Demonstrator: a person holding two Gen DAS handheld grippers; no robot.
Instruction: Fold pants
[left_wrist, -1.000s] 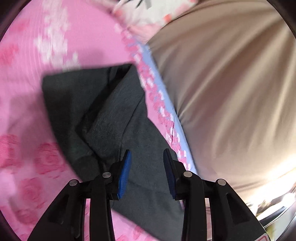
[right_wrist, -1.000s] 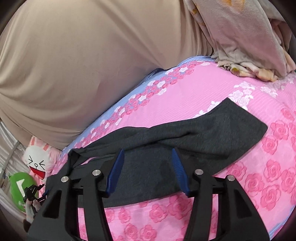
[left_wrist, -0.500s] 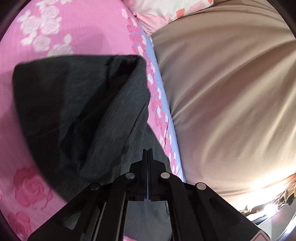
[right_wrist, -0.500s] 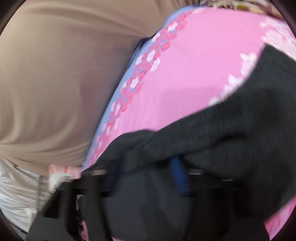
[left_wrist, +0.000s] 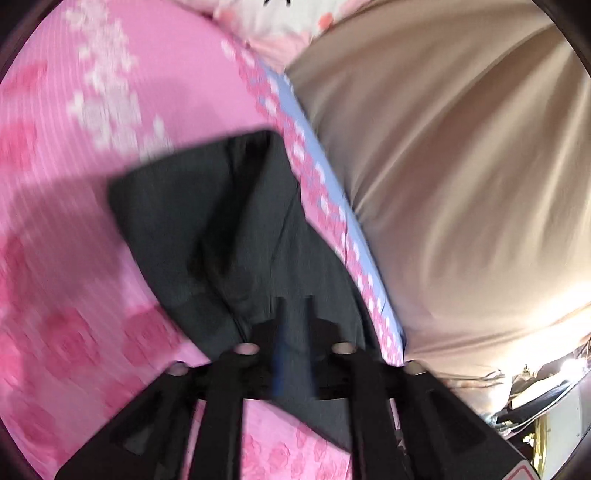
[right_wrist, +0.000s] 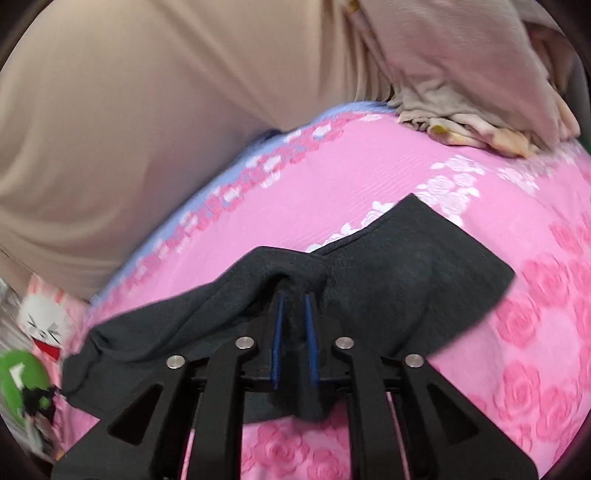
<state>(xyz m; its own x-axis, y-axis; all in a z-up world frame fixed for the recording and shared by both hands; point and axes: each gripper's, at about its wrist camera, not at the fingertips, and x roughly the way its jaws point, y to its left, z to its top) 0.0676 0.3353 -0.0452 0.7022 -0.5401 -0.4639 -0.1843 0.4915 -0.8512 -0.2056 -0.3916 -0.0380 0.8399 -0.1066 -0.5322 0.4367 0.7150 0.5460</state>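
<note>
A pink rose-print bed (right_wrist: 369, 192) fills the scene, with a large beige cushion (right_wrist: 129, 110) along its far side. Dark grey pants (right_wrist: 406, 280) lie across it, partly doubled over. The right gripper (right_wrist: 293, 295) is nearly closed, pinching a bunched ridge of the cloth. The left gripper (left_wrist: 293, 325) is blurred; it appears closed on another edge of the pants (left_wrist: 207, 221). The fabric looks soft, light and limp, likely to sag, so hems and edges seem the best holds.
</note>
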